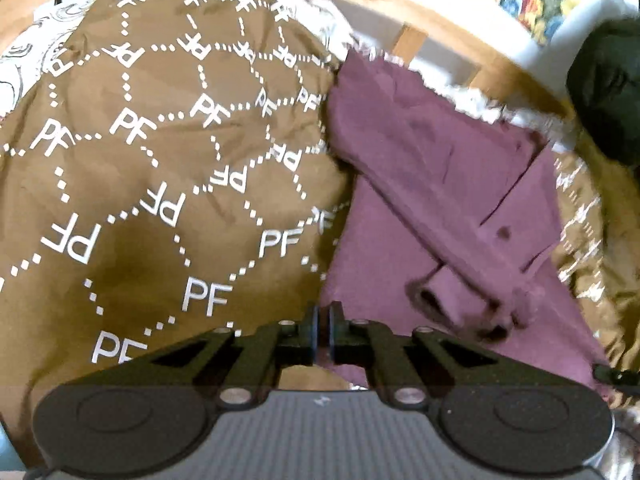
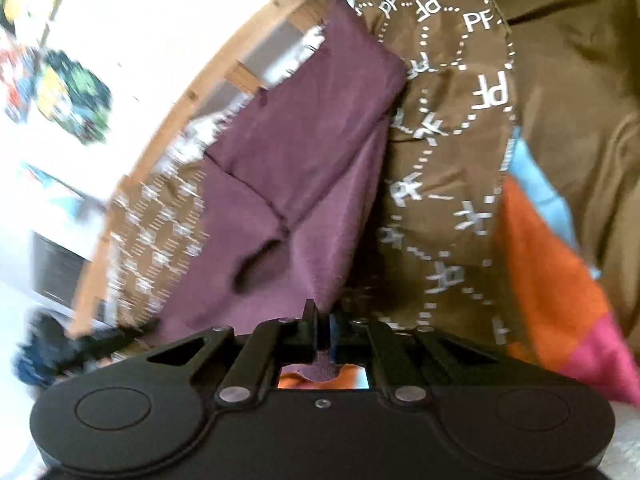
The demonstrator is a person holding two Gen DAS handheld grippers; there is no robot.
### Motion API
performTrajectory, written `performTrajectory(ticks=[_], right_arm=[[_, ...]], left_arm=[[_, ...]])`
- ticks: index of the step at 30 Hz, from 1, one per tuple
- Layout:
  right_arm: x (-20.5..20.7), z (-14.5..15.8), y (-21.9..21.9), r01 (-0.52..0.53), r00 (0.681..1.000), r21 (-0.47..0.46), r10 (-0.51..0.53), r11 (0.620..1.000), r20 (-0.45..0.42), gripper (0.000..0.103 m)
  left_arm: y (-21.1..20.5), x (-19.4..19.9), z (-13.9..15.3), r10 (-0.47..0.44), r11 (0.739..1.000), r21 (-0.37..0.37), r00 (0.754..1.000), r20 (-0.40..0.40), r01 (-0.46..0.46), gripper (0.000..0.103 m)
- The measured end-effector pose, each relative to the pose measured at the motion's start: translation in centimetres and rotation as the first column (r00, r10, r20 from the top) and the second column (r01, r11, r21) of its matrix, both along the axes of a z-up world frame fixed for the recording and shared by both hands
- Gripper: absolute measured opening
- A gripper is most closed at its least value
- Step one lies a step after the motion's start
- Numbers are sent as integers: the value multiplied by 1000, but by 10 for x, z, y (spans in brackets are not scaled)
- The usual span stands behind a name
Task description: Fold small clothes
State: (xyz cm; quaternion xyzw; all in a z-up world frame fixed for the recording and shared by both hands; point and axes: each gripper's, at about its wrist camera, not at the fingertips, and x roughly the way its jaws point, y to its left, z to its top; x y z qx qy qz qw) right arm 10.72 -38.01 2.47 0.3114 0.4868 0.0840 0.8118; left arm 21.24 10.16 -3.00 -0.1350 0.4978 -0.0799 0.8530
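Both grippers are pitched steeply downward. The left gripper (image 1: 324, 320) is pinched onto an edge of the purple garment (image 1: 432, 184); the right gripper (image 2: 324, 322) is clamped on another edge of it. The garment is spread on the brown PF-printed bedcover (image 1: 160, 168), a sleeve (image 1: 436, 300) lying across it, beside the wooden bed frame (image 1: 404, 4).

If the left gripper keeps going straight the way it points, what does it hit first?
Probably the purple garment: the left gripper is shut on its near edge, and the cloth runs ahead and right of the tips. The brown PF sheet borders that line on the left; depth is unclear.
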Motion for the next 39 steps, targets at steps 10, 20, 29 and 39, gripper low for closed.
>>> performTrajectory(ticks=[10,20,29,39], right_arm=[[5,-1,68,-213,975,-469,219,857,-43,45],[-13,-13,168,-465,744,-787,661,406,-98,75],[-3,-52,210,-597,598,-779,755,195,-269,70],[4,-67,211,-585,619,-789,732,189,-283,63]], left_arm=[[-22,3,-15,5,977,215,999,-35,2,67],[-53,-16,3,-122,946,317,983,136,74,101],[-79,-23,-5,-219,909,389,967,132,153,102],[-94,-41,4,-361,883,393,907,217,257,102]])
